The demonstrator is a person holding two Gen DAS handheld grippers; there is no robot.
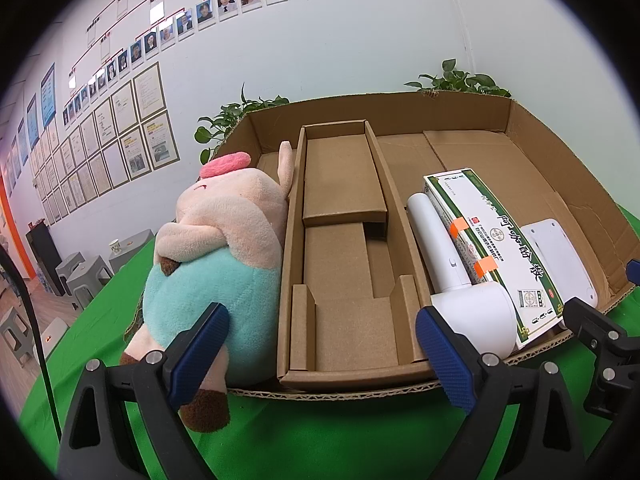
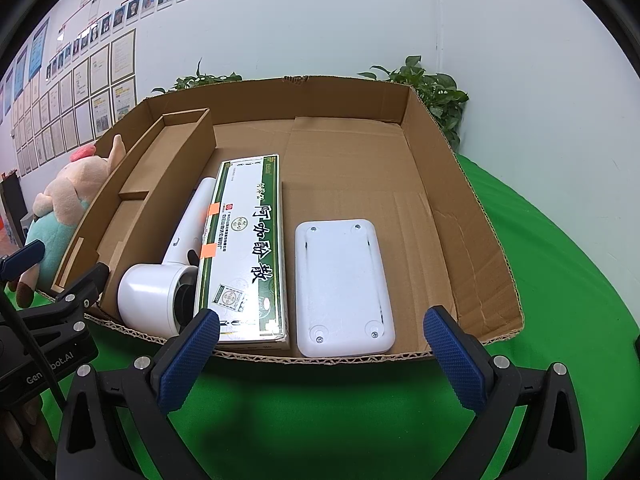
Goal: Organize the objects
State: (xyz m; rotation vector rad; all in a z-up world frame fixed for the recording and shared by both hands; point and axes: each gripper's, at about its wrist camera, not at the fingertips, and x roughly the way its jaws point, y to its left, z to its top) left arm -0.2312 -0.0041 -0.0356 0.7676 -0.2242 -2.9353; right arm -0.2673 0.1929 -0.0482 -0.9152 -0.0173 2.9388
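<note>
Left gripper (image 1: 320, 354) spread wide and empty, just before the cardboard tray (image 1: 576, 168); right gripper (image 2: 322, 354) likewise. Plush pig (image 1: 218, 248) leans against the tray's left wall, apparently still outside. Hair dryer (image 2: 168, 280), green medicine box (image 2: 248, 240) and white device (image 2: 342, 284) lie inside. Risk: grabbing the soft pig could drag the light tray or snag its wall.
</note>
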